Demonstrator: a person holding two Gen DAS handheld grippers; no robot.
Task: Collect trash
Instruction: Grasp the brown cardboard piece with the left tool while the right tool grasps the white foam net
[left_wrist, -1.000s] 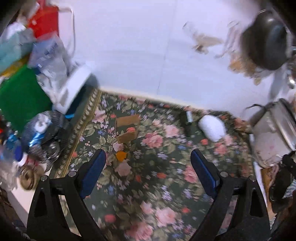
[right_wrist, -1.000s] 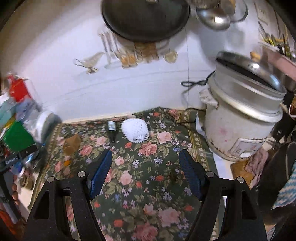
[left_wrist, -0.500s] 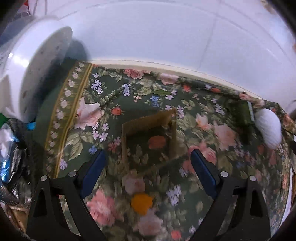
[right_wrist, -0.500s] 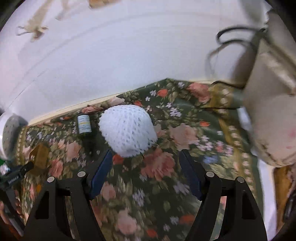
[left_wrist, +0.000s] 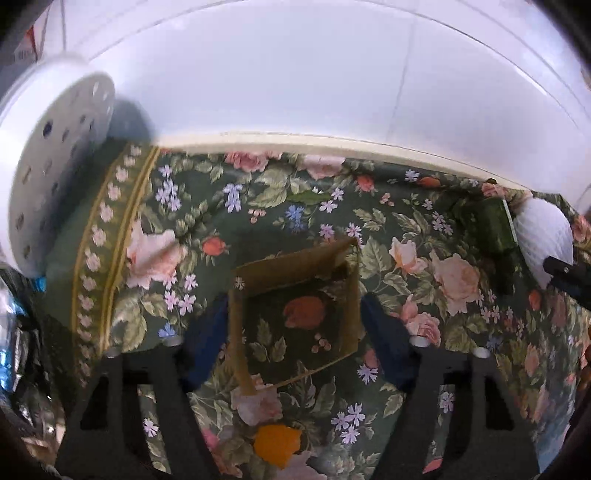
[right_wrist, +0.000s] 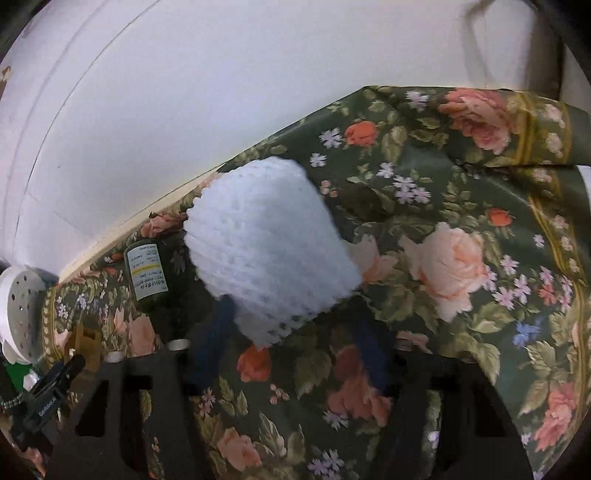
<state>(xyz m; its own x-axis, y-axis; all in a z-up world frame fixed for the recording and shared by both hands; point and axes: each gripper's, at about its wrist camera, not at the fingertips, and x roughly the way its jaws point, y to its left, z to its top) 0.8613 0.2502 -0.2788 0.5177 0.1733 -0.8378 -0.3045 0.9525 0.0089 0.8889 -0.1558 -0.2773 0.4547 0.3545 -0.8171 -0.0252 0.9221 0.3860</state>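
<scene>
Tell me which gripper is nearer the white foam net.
Right. The right gripper straddles the near end of the white foam net, jaws closing on it. The left gripper is off to the net's left, closing around the cardboard sleeve.

Motion blurs both grippers' blue pads (left_wrist: 384, 332); bottle's label print (right_wrist: 147, 269) too small to read; perforated white container (left_wrist: 55, 162) cut off left.

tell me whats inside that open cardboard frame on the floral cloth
Nothing of its own: through the cardboard frame only the floral cloth shows, a red flower and leaves. What lies under its walls is covered.
</scene>
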